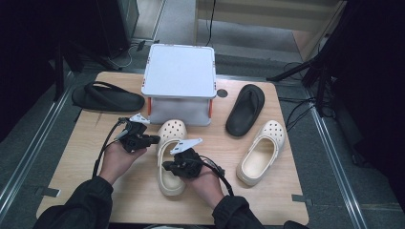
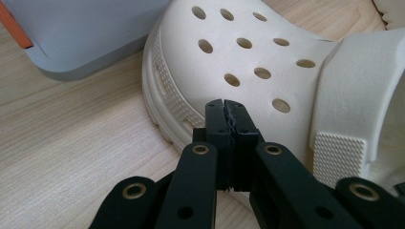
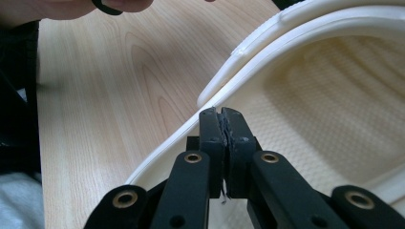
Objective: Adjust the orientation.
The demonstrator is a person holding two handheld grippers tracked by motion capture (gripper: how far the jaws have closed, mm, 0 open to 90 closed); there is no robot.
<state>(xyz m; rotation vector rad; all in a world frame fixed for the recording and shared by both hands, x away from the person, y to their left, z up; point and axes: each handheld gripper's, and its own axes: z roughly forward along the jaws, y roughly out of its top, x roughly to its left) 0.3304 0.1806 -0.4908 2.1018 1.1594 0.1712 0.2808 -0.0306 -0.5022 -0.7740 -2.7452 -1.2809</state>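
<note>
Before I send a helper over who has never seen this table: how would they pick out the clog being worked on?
Start at the grey box at the table's far middle. Just in front of it lies a cream clog, toe toward the box, with the left tongs and right tongs at it. Its twin lies apart at the right, untouched; the other shoes are black sandals.

A grey box [image 1: 179,71] with orange corners sits at the top middle of the wooden table [image 1: 95,191], a black flip-flop [image 1: 107,97] at the upper left, another black flip-flop [image 1: 245,109] and a cream clog [image 1: 262,152] at the right.
</note>
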